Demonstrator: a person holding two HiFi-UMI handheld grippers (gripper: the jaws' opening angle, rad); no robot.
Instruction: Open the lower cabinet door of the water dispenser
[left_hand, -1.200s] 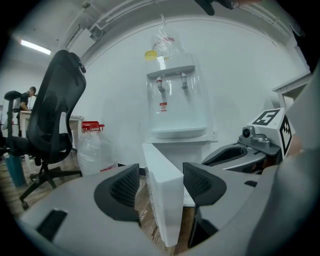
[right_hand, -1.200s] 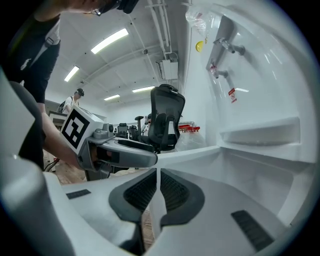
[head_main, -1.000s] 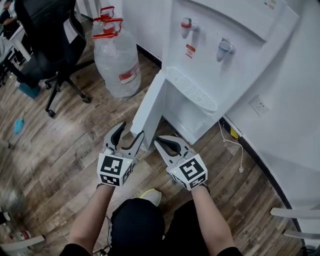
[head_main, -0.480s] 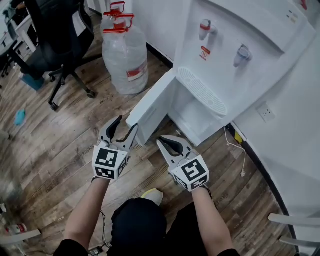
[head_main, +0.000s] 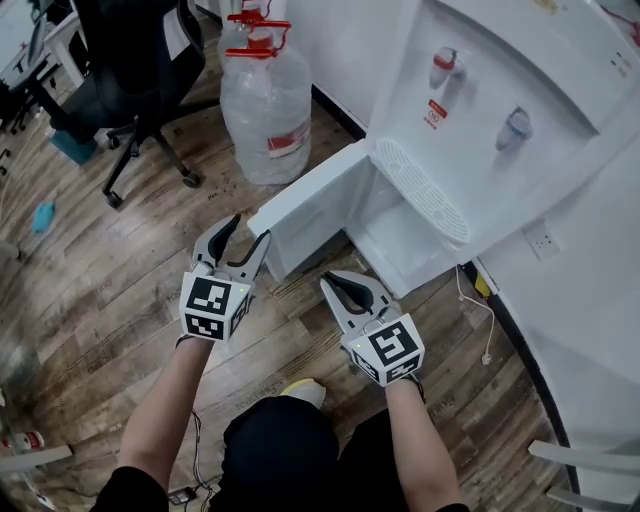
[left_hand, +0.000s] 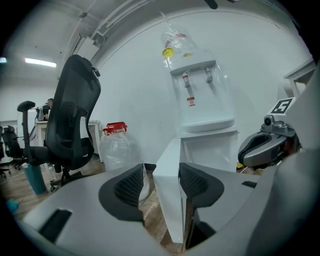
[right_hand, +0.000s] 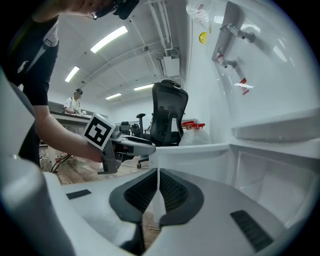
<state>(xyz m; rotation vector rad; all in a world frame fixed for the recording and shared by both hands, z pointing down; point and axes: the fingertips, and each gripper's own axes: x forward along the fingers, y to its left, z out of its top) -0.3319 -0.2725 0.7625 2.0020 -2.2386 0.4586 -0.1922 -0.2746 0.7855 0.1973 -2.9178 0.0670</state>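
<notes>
Head view: left claw (head_main: 250, 228), reaching forward, just closing loosely around the cabinet door (head_main: 312, 188); right claw (head_main: 328, 280) closed.

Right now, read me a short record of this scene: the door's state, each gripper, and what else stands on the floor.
lower cabinet door: swung wide open from the water dispenser
left gripper: jaws either side of the door's free edge, just been closing, a gap shows at one pad
right gripper: jaws together, empty, low in front of the open cabinet
floor nearby: water bottle, office chair
</notes>
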